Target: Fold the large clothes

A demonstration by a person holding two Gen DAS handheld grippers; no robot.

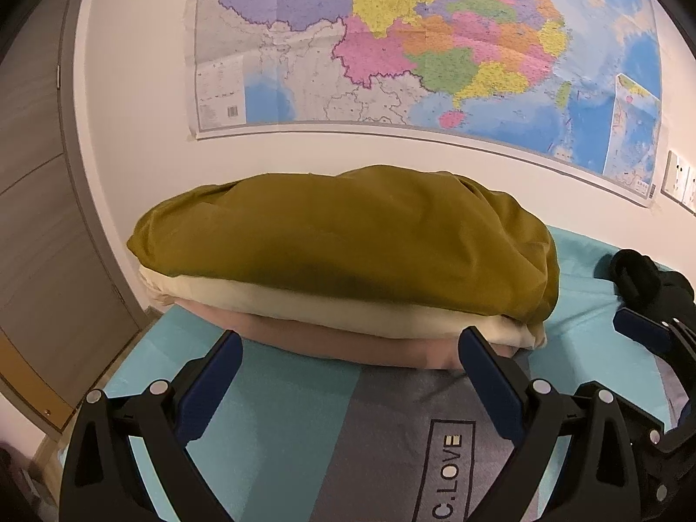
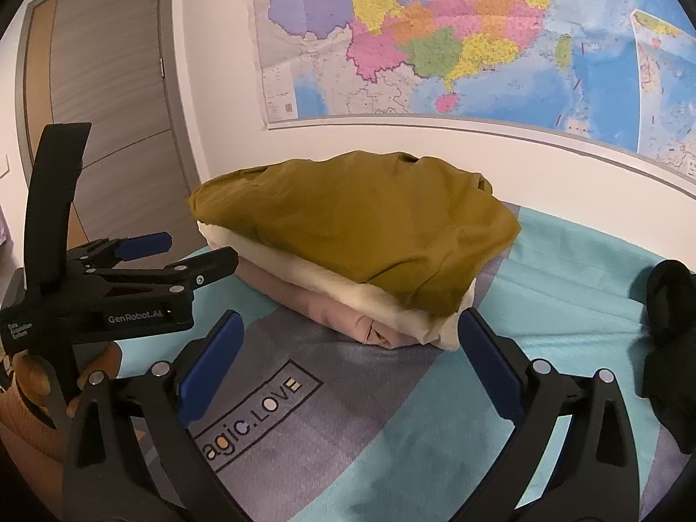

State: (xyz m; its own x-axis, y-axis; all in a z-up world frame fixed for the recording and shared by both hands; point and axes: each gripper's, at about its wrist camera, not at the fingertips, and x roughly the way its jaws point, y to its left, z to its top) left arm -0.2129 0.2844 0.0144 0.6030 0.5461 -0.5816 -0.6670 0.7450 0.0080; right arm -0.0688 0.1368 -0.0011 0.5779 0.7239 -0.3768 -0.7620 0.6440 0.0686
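Right wrist view: both tools, right tool (image 2: 350,343) and left tool (image 1: 350,363), spread (empty) before stacked clothes (image 2: 348,239).

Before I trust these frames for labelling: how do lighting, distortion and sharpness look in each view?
Left wrist view: warm, dim light; the fisheye bends the wall map's lower edge into a curve; the folded mustard-yellow garment casts a soft shadow on the cream one beneath. Right wrist view: same bending, black corners, printed lettering on the grey-and-teal bedspread readable; no strong glare or motion blur in either.

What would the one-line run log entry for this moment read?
left claw: open, empty | right claw: open, empty | folded stack, mustard-yellow cloth topmost: untouched | black garment: unfolded, right
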